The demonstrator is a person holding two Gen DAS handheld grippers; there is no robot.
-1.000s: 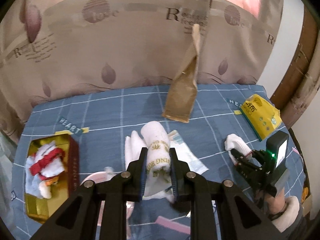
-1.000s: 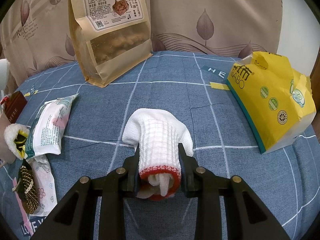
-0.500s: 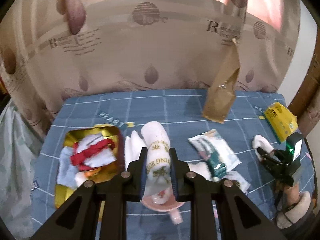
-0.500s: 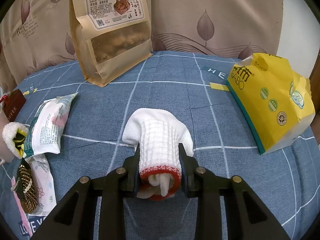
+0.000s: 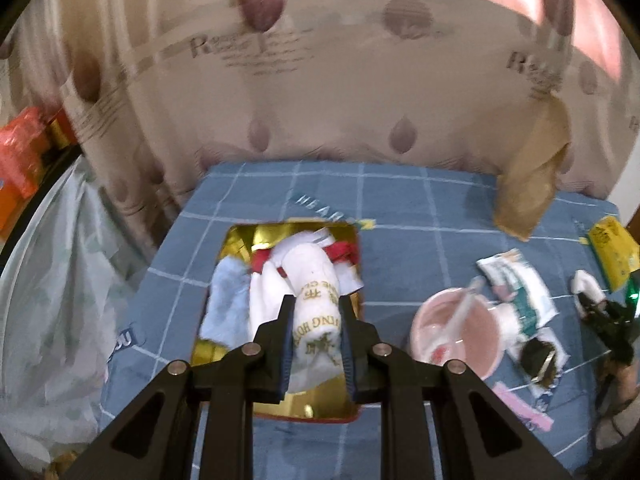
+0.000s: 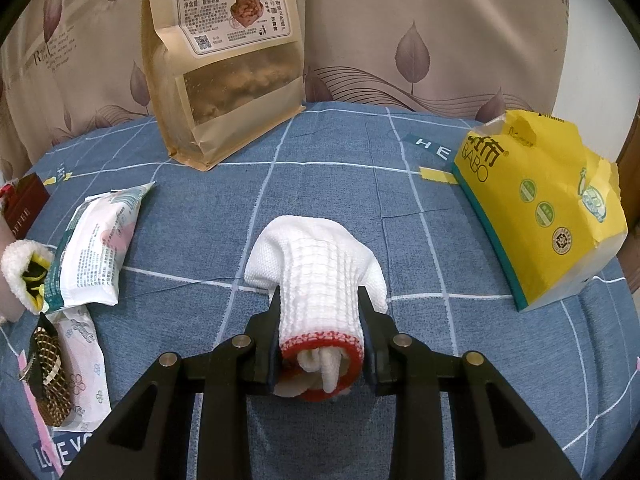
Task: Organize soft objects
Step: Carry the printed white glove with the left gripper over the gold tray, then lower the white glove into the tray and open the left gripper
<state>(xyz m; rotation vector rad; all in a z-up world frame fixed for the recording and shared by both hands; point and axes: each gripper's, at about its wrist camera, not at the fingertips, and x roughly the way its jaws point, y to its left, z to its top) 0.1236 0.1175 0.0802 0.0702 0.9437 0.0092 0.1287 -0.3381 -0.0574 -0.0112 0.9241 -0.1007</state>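
- Soft, even indoor light; pink glare across the far curtain in the left wrist view.
- Motion blur there; right wrist view sharp.
- Fisheye bending, dark corners.

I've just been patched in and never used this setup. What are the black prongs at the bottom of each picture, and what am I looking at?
Those prongs are the fingers of two hand-held grippers, each carrying its own camera looking forward. The left gripper is shut on a rolled white towel with gold lettering, above an open gold box that holds other cloths. The right gripper is shut on a white knit glove with a red cuff on the blue checked cloth. Nearby lie a yellow tissue pack and a brown snack bag.
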